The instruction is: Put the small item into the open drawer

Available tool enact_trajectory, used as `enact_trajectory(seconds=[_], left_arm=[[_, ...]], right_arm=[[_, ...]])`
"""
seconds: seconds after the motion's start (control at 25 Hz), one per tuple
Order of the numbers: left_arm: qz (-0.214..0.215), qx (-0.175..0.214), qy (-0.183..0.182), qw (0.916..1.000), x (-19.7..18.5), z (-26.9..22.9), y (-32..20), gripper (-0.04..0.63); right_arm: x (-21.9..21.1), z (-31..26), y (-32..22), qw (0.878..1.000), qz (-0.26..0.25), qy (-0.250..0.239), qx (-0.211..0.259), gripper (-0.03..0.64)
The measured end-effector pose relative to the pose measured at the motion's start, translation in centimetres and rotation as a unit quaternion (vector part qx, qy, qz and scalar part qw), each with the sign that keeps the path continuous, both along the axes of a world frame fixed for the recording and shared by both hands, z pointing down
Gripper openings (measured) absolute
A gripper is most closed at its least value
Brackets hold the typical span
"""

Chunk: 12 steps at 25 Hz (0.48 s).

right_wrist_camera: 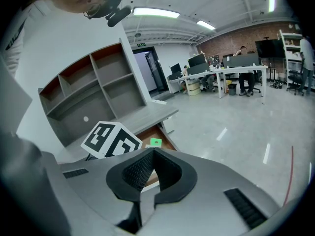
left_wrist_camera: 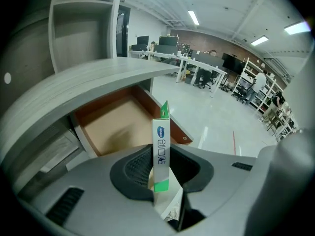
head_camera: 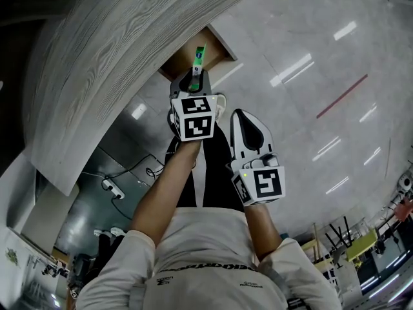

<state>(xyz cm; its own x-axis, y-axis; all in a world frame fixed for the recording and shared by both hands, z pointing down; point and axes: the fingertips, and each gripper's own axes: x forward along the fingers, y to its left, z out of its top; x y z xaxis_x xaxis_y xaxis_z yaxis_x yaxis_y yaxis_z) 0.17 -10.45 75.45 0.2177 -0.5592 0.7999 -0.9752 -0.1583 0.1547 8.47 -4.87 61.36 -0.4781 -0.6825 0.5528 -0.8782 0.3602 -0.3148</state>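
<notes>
The small item is a slim white box with a green end [left_wrist_camera: 161, 151], standing upright between the pads of my left gripper [left_wrist_camera: 160, 178], which is shut on it. In the head view the box [head_camera: 199, 55] pokes out ahead of the left gripper [head_camera: 196, 76], just over the front of the open drawer [head_camera: 219, 46]. The drawer [left_wrist_camera: 118, 127] has a bare brown bottom and sits under the grey desk top. My right gripper [head_camera: 240, 116] hangs back to the right of the left one; its jaws [right_wrist_camera: 154, 154] are shut with nothing in them.
The grey wood-grain desk top [head_camera: 116, 63] overhangs the drawer on the left. A shelf unit [right_wrist_camera: 88, 87] stands behind it. A power strip with cables [head_camera: 110, 187] lies on the floor under the desk. Glossy floor with a red line [head_camera: 342, 95] stretches right.
</notes>
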Motion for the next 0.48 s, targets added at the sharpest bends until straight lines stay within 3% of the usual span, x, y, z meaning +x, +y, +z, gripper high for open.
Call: enact_trajectory(seconds=[0.48], left_arm=[[-0.074, -0.028, 0.026, 0.9966, -0.9, 2.1, -1.4, 0.104]], right_arm=[[0.5, 0.5, -0.2, 1.0, -0.004, 0.002, -0.006, 0.029]])
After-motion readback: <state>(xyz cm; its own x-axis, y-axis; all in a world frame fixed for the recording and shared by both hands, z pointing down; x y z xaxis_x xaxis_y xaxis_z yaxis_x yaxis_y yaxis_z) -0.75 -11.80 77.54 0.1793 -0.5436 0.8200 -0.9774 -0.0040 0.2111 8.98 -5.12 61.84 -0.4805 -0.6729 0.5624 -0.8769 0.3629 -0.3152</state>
